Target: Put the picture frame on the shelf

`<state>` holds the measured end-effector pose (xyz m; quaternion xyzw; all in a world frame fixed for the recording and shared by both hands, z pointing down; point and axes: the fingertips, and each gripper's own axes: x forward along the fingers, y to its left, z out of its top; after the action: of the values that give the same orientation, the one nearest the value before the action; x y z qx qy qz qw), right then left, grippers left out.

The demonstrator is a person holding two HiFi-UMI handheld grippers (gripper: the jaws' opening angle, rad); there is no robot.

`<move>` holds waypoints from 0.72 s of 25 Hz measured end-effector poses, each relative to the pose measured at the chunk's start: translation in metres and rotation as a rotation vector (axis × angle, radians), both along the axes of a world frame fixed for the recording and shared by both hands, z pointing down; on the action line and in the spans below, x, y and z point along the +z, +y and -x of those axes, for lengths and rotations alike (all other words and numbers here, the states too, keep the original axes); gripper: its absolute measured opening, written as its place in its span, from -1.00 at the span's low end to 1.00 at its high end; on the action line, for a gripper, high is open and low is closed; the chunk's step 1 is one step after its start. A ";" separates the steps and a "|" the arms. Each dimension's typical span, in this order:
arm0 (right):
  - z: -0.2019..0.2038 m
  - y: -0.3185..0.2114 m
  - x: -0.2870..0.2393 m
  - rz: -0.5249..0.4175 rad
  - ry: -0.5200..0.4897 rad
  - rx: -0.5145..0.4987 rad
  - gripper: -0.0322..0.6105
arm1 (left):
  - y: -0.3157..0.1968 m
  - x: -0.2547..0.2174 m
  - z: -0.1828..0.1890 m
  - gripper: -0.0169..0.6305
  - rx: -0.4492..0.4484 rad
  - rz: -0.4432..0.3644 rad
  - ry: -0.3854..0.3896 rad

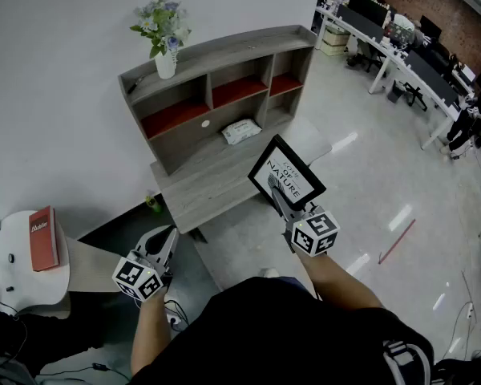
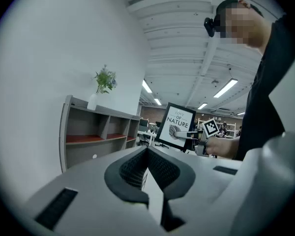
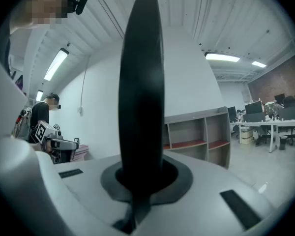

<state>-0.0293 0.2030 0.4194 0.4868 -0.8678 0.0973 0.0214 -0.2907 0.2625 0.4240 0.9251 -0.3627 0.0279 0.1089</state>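
Open office, white wall. Wooden shelf (image 1: 224,95) w/ flower vase (image 1: 165,45) on top. Picture frame (image 1: 287,175) is up in the air, tilted, near the shelf's front ledge. Right tongs (image 1: 274,189) clamped on its lower edge. Left tongs (image 1: 168,235) together, empty, well apart from the frame.

picture frame (image 1: 287,175) edge hidden, book (image 1: 43,239) lettering illegible

Before us stands the shelf (image 1: 240,43): vase (image 1: 166,62) on top left, packet (image 1: 241,131) on its lower board, frame (image 1: 289,179) in front; book (image 1: 43,238) on a table (image 1: 32,283) at our left.
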 end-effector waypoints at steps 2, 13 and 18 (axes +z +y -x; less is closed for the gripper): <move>-0.002 -0.003 -0.002 0.001 -0.010 -0.001 -0.83 | 0.000 0.000 -0.005 -0.89 0.011 -0.003 -0.011; -0.029 -0.039 -0.006 -0.013 -0.048 0.028 -0.83 | -0.017 -0.004 -0.027 -0.89 0.034 -0.011 -0.043; -0.051 -0.068 -0.005 -0.012 -0.051 0.050 -0.83 | -0.036 -0.002 -0.042 -0.89 0.029 -0.002 -0.042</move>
<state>0.0217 0.1349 0.4145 0.5060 -0.8561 0.1048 -0.0063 -0.2486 0.2262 0.4223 0.9295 -0.3517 0.0484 0.1000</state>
